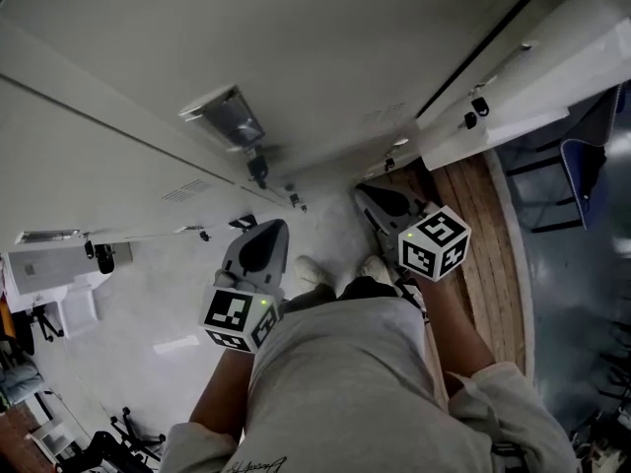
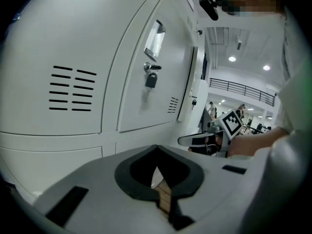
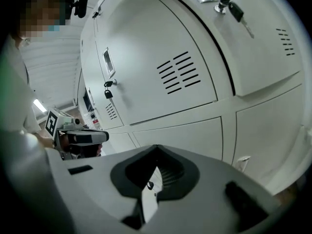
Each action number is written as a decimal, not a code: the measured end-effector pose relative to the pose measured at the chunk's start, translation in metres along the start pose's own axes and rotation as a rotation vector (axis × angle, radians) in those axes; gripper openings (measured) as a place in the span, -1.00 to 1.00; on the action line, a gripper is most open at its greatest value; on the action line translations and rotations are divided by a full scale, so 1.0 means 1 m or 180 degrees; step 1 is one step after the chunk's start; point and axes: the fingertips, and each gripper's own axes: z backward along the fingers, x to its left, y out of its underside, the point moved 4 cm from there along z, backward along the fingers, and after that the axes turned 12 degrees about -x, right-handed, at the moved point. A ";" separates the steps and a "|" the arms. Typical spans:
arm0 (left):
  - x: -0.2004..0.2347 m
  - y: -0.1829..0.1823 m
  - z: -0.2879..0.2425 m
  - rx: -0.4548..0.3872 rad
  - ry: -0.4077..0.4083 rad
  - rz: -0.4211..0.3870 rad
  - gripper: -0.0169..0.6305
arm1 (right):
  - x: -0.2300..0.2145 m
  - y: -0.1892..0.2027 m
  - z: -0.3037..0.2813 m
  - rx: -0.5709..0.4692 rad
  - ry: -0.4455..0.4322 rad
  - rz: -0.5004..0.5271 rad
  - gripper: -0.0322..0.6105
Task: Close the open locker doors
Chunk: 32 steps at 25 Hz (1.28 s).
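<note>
A wall of white lockers fills the head view. One door at the right stands out ajar, and another hangs open at the far left. My left gripper and right gripper hang low beside the person's legs, both shut with nothing in them and apart from the lockers. In the left gripper view the left gripper points along the locker row, past a shut door with a key towards an ajar door. The right gripper faces vented doors.
The person's shoes stand on pale floor close to the locker base. A wooden floor strip runs at the right, with a blue chair beyond it. Office chairs and clutter sit at the lower left.
</note>
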 end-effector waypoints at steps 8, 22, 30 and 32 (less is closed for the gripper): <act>-0.044 -0.007 -0.026 -0.0036 0.0116 -0.0033 -0.90 | -0.004 -0.014 0.043 -0.0019 -0.0074 0.0068 -0.82; -0.092 -0.015 -0.051 -0.0092 0.0235 -0.0109 -0.90 | 0.009 -0.027 0.088 -0.0094 -0.0262 0.0133 -0.82; -0.103 -0.022 -0.054 -0.0135 0.0209 -0.0164 -0.90 | 0.016 -0.031 0.098 -0.0118 -0.0389 0.0162 -0.82; -0.105 -0.022 -0.055 -0.0135 0.0208 -0.0172 -0.90 | 0.015 -0.032 0.101 -0.0119 -0.0396 0.0174 -0.82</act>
